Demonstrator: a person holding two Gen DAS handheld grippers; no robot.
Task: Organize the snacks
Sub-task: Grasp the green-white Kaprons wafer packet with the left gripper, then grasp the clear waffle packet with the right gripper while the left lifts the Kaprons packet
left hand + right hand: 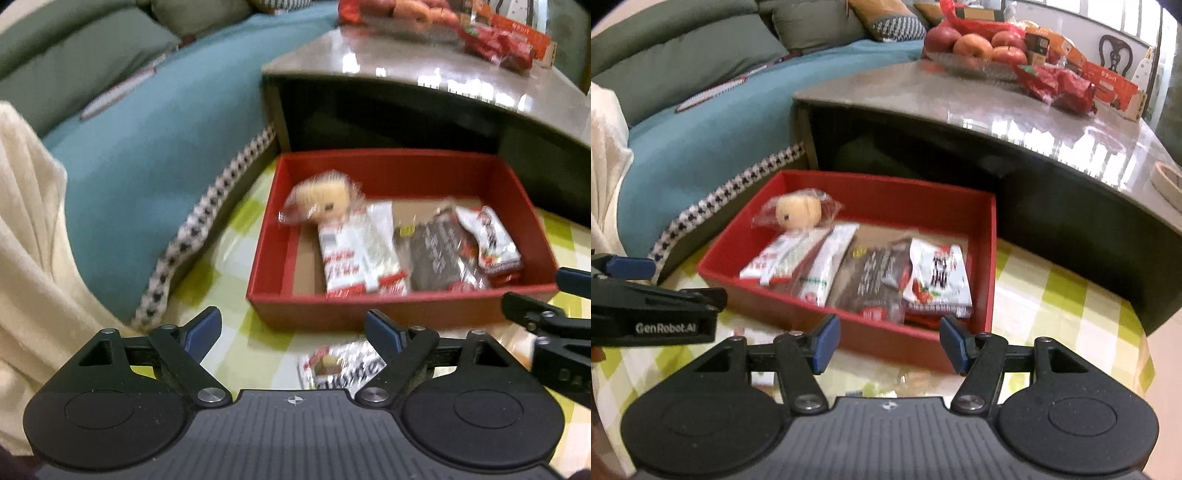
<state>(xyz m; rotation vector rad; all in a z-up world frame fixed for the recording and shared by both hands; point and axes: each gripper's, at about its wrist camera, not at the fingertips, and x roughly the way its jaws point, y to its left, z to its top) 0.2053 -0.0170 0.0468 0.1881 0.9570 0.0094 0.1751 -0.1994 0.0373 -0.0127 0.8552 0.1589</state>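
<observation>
Red box: open-topped, standing on a green-and-white checked cloth, directly in front of the low grey table. Landmark for all entries below.

Contents of the box:
- Round pale bun in clear wrap, far left corner.
- White-and-red packets, left half, lying flat and overlapping.
- Dark packet, middle, lying flat.
- White packet with red print, right side, resting partly on a red packet beneath it.

Outside the box:
- One white-and-red packet, on the cloth just before the box's near wall, between the left gripper's fingers in view but not touched by them.
- Apples in a dish and red wrappers, on the table top behind the box.
- Teal cushion with checked trim, left of the box.

Tools:
- Left gripper: spread wide, holding nothing, hovering before the box's near wall.
- Right gripper: parted, holding nothing, over the box's near right edge, beside the left gripper.

Left-wrist view is blurred; packet print unreadable.
</observation>
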